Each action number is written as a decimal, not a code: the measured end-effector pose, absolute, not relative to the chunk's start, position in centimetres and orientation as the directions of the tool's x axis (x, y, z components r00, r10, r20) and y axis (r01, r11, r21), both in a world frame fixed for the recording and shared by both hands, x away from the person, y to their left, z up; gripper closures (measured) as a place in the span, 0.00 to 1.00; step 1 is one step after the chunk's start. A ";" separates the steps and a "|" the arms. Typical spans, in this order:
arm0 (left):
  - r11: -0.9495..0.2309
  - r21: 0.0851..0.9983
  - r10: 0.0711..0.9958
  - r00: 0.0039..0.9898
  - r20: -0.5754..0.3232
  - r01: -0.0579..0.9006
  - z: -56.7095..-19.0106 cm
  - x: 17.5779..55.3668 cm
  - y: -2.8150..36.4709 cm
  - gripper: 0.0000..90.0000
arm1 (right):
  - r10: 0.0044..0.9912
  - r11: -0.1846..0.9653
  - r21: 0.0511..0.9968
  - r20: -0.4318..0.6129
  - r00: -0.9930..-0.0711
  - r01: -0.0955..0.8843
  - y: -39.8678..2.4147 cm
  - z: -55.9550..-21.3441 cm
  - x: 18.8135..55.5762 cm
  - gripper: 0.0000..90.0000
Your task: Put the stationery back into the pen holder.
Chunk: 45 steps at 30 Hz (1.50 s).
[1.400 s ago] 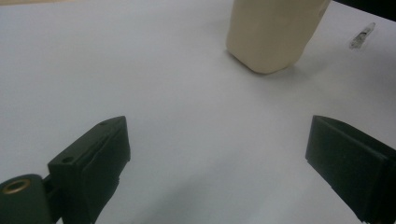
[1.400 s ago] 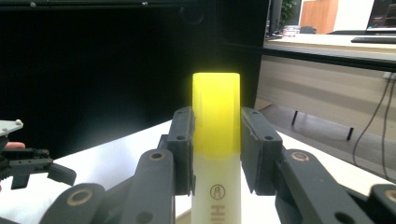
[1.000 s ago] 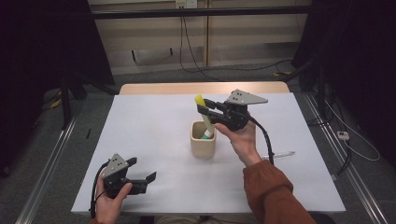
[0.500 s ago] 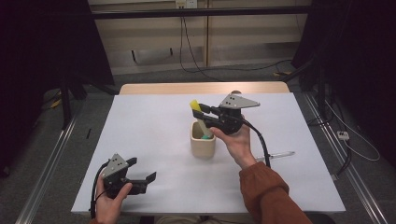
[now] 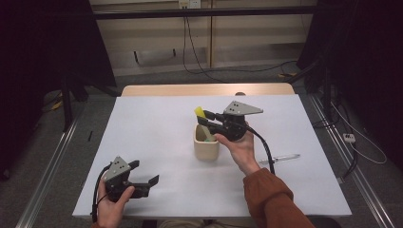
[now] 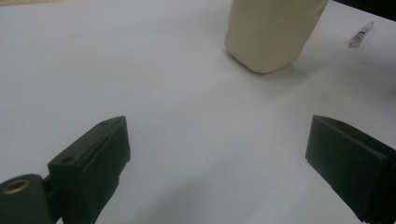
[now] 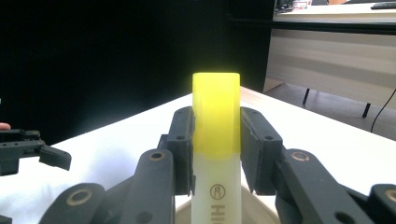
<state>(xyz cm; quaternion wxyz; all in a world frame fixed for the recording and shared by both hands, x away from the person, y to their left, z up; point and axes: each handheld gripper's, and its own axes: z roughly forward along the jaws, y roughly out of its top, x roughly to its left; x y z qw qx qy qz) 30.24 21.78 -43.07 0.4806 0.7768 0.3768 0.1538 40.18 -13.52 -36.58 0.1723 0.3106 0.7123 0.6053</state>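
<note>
Now lower than a second ago: right gripper (image 5: 207,119) clamped on one yellow-capped highlighter (image 7: 216,140), tilted, tip down inside the single beige cup (image 5: 206,148) at table centre, forearm reaching in from bottom right. Left gripper (image 5: 145,176) unmoved, spread wide, empty, near the front-left edge. One pen (image 5: 279,158) lying right of the cup.

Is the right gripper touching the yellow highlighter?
Touching. In the right gripper view, both jaws of the right gripper press flat against the sides of the highlighter, with no gap on either side.
</note>
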 end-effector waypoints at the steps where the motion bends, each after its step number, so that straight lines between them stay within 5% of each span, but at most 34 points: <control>1: -0.254 0.863 0.733 0.669 -0.123 0.437 -43.1 30.2 21.8 0.07 | 0.654 0.075 0.969 0.131 -0.745 0.236 -13.6 -36.7 40.1 0.75; 11: -0.255 0.863 0.734 0.668 -0.122 0.437 -43.1 30.2 21.8 0.07 | 0.654 0.097 0.961 0.136 -0.744 0.260 -13.9 -37.5 39.9 0.74; 15: -0.251 0.863 0.736 0.666 -0.124 0.438 -43.1 30.2 21.8 0.07 | 0.650 0.069 0.959 0.165 -0.742 0.274 -14.1 -37.4 40.0 0.49; 27: -0.253 0.863 0.734 0.668 -0.123 0.437 -43.1 30.2 21.8 0.07 | 0.692 0.133 0.944 0.129 -0.710 0.301 -14.7 -37.2 40.0 0.15; 45: -0.255 0.860 0.735 0.667 -0.124 0.441 -43.1 30.2 21.7 0.07 | 0.737 0.181 0.910 0.125 -0.664 0.372 -17.9 -37.7 38.6 0.08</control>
